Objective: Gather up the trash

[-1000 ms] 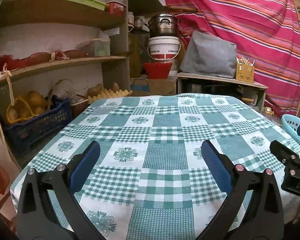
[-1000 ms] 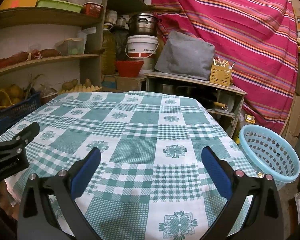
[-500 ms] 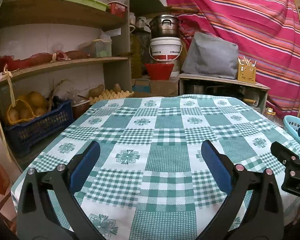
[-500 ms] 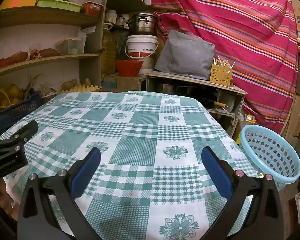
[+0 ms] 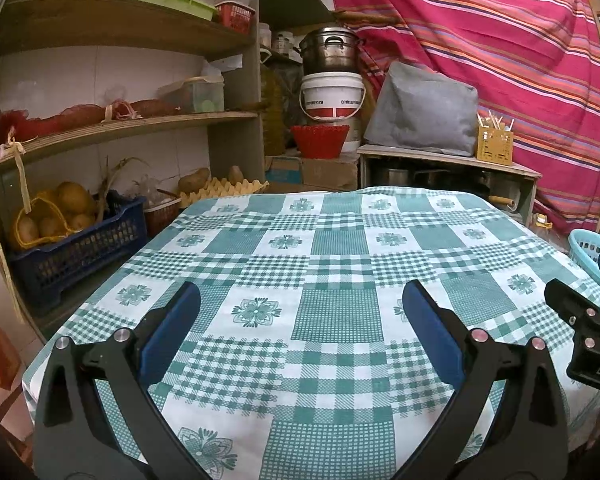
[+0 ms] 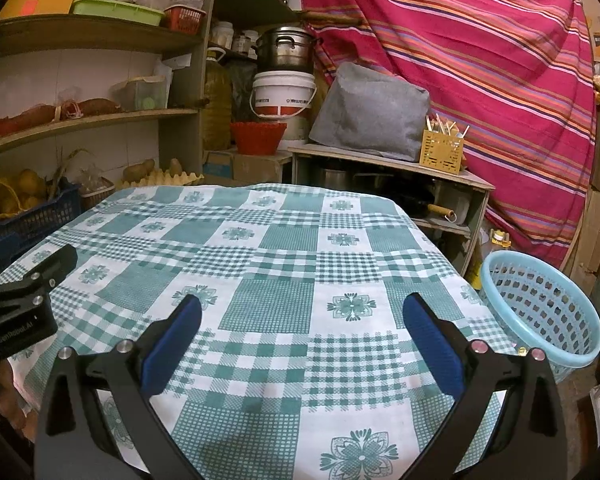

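Shelves (image 5: 112,128): standing at the far left, carrying red net bags and plastic containers.
Blue crate (image 5: 76,248): sitting low beside the desk's left edge, holding potatoes.
Left hand-held gripper (image 5: 300,300): hovering over the near left part of the desk, jaws spread wide and released, grasping nothing; its black body is also showing at the left edge of the right wrist view (image 6: 24,304).
Desk (image 6: 284,240): carrying a green-and-white checked cloth; no trash item is showing on the cloth in either view.
Right hand-held gripper (image 6: 302,304): hovering over the near right part of the desk, jaws spread wide and released, grasping nothing; its black body is showing at the right edge of the left wrist view (image 5: 592,332).
Light blue basket (image 6: 540,312): standing on the floor just beside the desk's right edge, to the right of the right hand-held gripper and well apart from the left one; only its rim is appearing in the left wrist view (image 5: 588,244). Contents: cannot tell.
Striped cloth (image 6: 480,60): hanging behind the desk at the right.
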Action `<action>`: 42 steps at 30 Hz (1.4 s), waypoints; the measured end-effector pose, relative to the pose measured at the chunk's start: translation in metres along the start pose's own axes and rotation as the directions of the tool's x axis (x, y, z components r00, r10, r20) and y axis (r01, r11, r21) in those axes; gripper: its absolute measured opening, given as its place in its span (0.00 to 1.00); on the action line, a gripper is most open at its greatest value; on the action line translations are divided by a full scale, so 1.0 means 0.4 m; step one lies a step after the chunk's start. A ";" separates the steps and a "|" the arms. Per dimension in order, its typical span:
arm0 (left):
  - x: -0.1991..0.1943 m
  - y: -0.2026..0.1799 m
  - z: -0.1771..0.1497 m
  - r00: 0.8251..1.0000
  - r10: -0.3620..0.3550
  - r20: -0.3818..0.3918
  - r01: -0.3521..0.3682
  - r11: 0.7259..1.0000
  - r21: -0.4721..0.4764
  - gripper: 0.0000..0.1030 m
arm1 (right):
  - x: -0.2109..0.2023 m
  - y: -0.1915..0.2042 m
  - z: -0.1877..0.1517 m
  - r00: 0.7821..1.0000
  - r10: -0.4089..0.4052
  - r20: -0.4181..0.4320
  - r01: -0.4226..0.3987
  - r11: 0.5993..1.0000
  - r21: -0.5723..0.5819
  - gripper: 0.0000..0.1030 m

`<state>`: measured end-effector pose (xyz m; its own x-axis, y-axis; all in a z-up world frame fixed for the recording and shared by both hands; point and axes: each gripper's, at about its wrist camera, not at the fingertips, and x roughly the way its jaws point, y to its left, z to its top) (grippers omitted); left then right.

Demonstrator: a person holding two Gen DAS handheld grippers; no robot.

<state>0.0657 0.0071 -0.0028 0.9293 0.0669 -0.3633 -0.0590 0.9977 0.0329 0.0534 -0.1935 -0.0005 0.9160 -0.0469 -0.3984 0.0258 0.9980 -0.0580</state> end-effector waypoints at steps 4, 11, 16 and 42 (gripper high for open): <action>0.001 -0.001 0.000 1.000 0.001 -0.001 -0.001 1.000 0.000 0.95 | -0.001 -0.002 0.000 1.000 0.000 0.000 0.000 1.000 -0.001 0.95; 0.001 -0.002 0.000 1.000 0.000 -0.001 0.000 1.000 -0.001 0.95 | 0.000 -0.002 0.001 1.000 -0.001 0.001 0.001 1.000 -0.001 0.95; 0.001 -0.002 0.001 1.000 0.001 -0.001 -0.001 1.000 0.002 0.95 | 0.002 -0.002 0.001 1.000 -0.001 -0.003 0.001 1.000 -0.002 0.95; 0.002 0.009 0.003 1.000 0.003 0.006 -0.003 1.000 0.004 0.95 | 0.007 -0.009 0.002 1.000 -0.006 0.004 0.006 1.000 0.001 0.95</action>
<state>0.0668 0.0105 -0.0017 0.9312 0.0700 -0.3577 -0.0606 0.9975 0.0374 0.0563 -0.1974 -0.0007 0.9176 -0.0524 -0.3940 0.0313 0.9977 -0.0596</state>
